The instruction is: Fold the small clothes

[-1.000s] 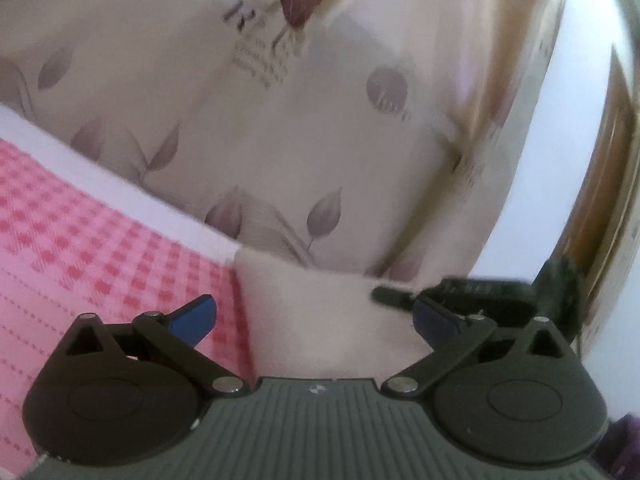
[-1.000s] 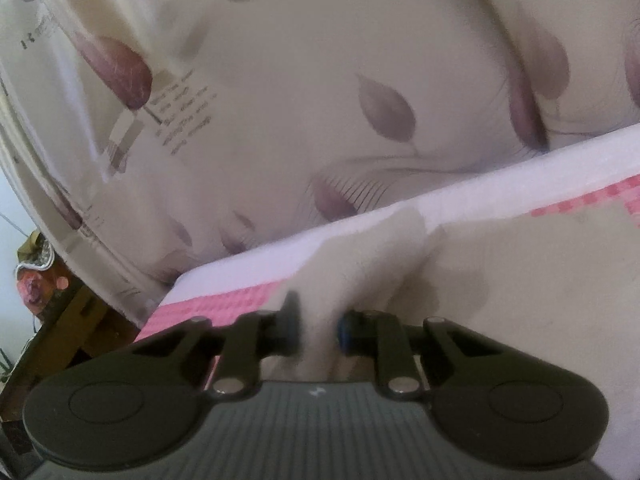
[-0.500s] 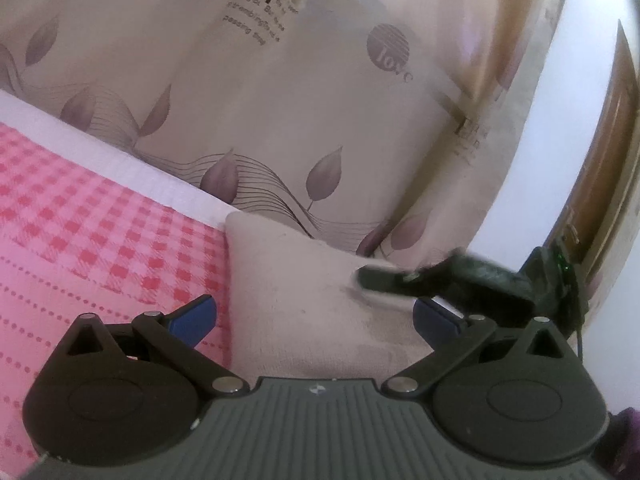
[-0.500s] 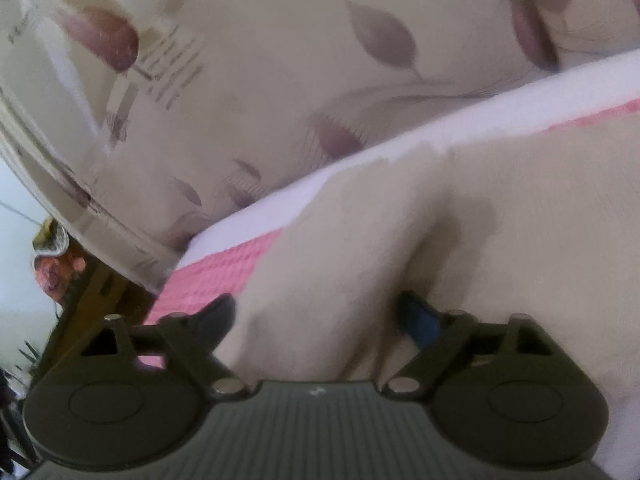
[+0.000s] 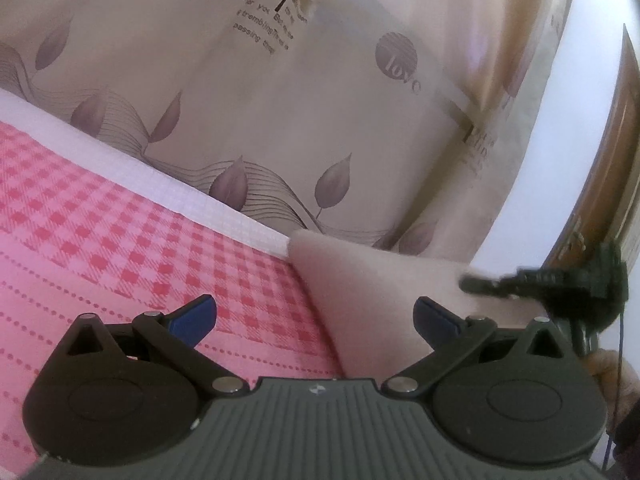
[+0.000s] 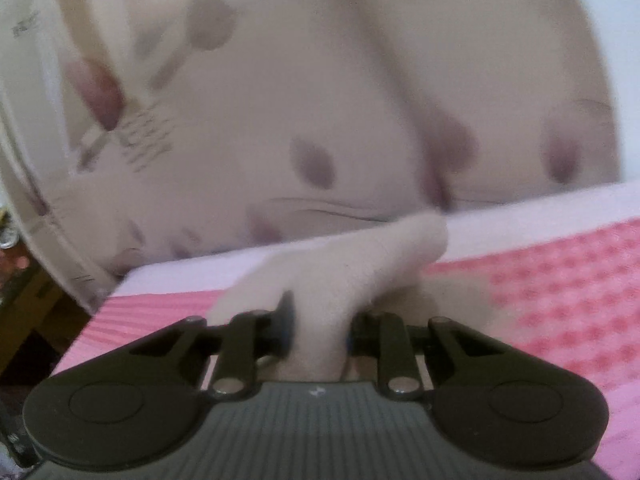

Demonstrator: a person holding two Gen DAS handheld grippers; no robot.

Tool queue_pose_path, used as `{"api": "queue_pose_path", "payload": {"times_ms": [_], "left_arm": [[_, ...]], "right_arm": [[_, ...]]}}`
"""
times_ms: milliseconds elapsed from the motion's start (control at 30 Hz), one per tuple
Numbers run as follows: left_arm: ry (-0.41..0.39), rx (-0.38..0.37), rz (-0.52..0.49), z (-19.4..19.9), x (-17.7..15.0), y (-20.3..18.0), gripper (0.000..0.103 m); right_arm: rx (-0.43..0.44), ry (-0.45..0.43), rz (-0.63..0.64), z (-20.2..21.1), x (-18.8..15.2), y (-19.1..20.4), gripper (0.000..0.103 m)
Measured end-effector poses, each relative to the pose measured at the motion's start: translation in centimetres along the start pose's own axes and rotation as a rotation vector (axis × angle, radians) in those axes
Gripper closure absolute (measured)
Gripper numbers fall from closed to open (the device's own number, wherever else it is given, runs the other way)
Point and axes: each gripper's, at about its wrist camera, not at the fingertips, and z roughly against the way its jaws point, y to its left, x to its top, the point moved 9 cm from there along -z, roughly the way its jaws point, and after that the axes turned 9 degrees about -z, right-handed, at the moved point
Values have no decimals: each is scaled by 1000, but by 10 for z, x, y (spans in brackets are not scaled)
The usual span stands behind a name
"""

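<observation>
Pinching a bunched fold of the beige garment (image 6: 352,276) near the bed's far edge, your right gripper (image 6: 318,332) is clenched on it, while your left gripper (image 5: 314,316) hovers spread wide over the pink checked bedspread (image 5: 120,248).

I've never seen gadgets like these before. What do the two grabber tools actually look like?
Both match: the left gripper and right gripper have a ribbed dark-grey body with a small white logo, two round black discs, black linkage arms with silver pins, and blue-padded fingers. No sleeves are visible.
</observation>
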Motion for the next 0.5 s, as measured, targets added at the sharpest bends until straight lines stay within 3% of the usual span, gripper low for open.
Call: {"api": "queue_pose_path", "payload": {"times_ms": [133, 233, 500], "left_arm": [[15, 4, -1, -2, -2, 1, 0], [19, 2, -5, -2, -2, 2, 0], [26, -15, -18, -2, -2, 1, 0]], "right_arm": [[-57, 47, -79, -3, -19, -51, 80], [-39, 49, -145, -5, -34, -76, 81], [21, 25, -235, 0, -39, -85, 78]]}}
